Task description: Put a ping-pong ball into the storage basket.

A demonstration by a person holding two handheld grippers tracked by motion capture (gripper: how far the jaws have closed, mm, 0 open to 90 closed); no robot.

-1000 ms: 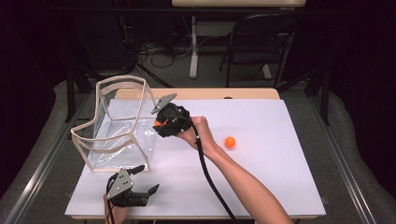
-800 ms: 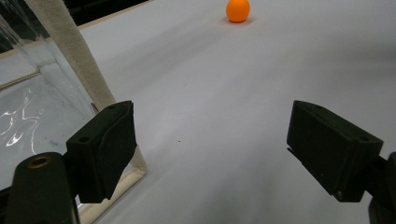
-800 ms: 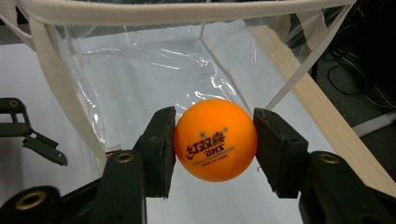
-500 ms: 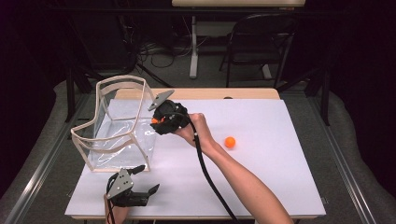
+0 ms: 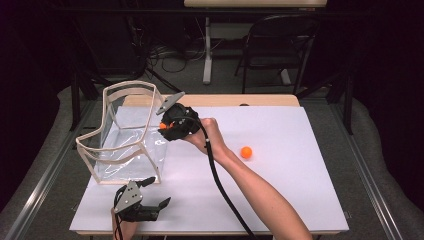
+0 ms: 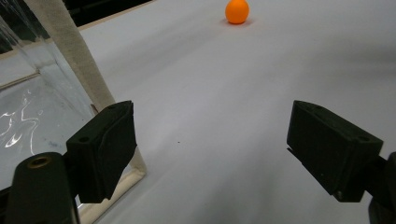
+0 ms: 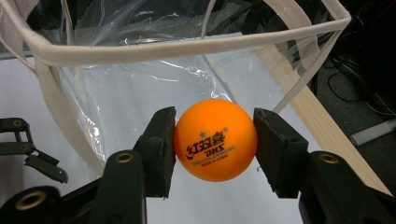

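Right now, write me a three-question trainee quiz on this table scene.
1. True or false: the right tool is shut on an orange ball.
2. Where does the second orange ball lie? A) inside the clear bag B) on the white table top, apart from the bag C) between the left tool's pads
3. Fill in: the left tool is ____, nothing between its pads.

Key: 1 true. 2 B; the clear bag stands on the table at the person's left. 3 open.
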